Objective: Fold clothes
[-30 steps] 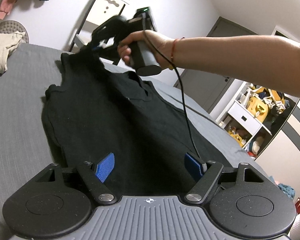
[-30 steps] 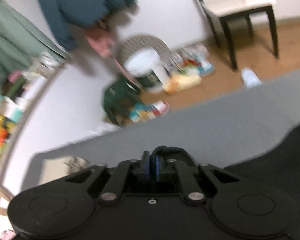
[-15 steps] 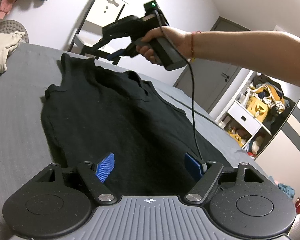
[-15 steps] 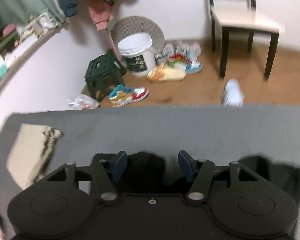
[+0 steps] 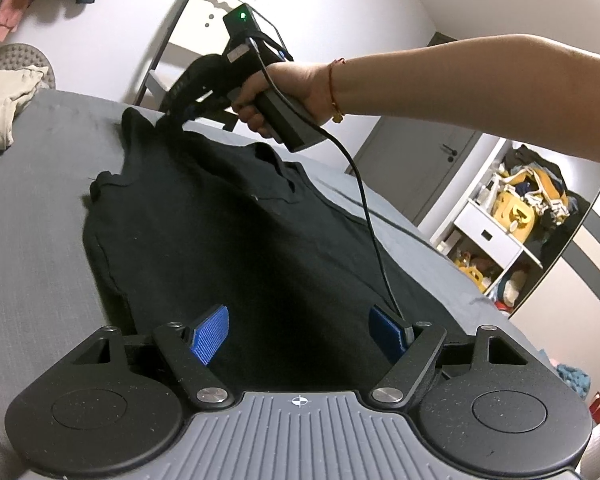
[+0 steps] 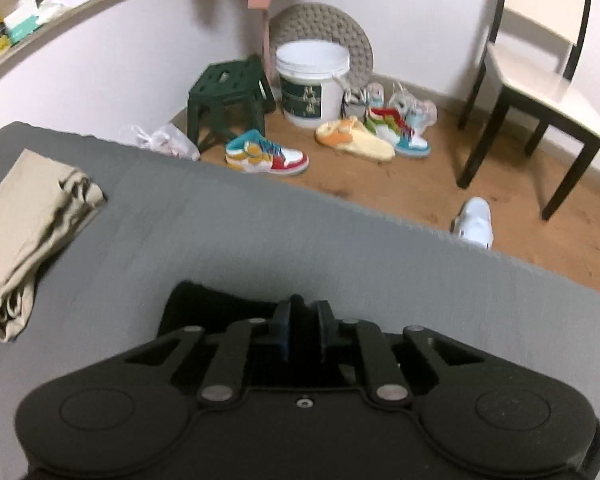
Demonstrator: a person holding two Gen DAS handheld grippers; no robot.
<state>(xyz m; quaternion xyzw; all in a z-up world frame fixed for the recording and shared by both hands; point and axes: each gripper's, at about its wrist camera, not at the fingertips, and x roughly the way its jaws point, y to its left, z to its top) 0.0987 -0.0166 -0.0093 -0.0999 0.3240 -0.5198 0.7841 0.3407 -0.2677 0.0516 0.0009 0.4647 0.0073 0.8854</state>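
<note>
A black shirt (image 5: 240,240) lies spread on the grey bed (image 5: 32,220). My left gripper (image 5: 300,332) stands open just above the shirt's near hem, its blue pads (image 5: 210,334) wide apart with nothing between them. At the shirt's far end a hand holds my right gripper (image 5: 176,114), tilted down onto the shoulder area. In the right wrist view my right gripper (image 6: 303,328) is shut on a fold of the black shirt (image 6: 204,308), and the cloth is pinched between the narrow jaws. Its cable (image 5: 372,232) hangs across the shirt.
A folded beige garment (image 6: 28,232) lies on the bed at the far left corner. Past the bed's edge are a chair (image 6: 540,80), a green stool (image 6: 228,96), a white bucket (image 6: 312,84) and several shoes (image 6: 266,156). A cluttered shelf (image 5: 512,216) stands to the right.
Half a second ago my right gripper was open and raised above the shirt's far end. It has come down and closed on the cloth. My left gripper has not moved.
</note>
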